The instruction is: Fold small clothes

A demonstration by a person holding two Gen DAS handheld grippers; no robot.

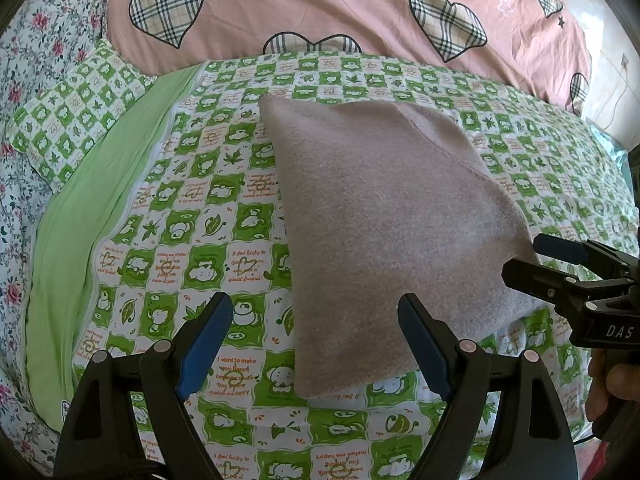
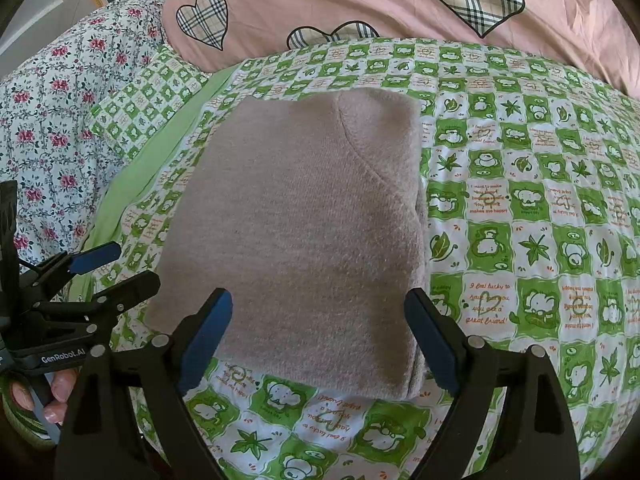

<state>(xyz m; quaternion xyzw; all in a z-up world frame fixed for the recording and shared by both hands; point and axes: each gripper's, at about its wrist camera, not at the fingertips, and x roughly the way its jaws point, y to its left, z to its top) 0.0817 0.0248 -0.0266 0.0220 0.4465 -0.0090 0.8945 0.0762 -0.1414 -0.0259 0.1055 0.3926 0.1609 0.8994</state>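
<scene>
A small pinkish-grey knitted garment (image 1: 384,216) lies folded into a rough rectangle on the green-and-white checked bedsheet (image 1: 192,240); it also shows in the right wrist view (image 2: 296,232). My left gripper (image 1: 316,336) is open and empty, hovering over the garment's near left corner. My right gripper (image 2: 320,336) is open and empty above the garment's near edge. The right gripper also shows at the right of the left wrist view (image 1: 532,260), open by the garment's right corner. The left gripper shows at the left of the right wrist view (image 2: 128,268), open.
A pink quilt with plaid hearts (image 1: 360,8) lies bunched at the back. A floral sheet (image 1: 36,60) and a plain green cloth strip (image 1: 100,208) lie on the left. A matching checked pillow (image 1: 76,112) sits at the back left.
</scene>
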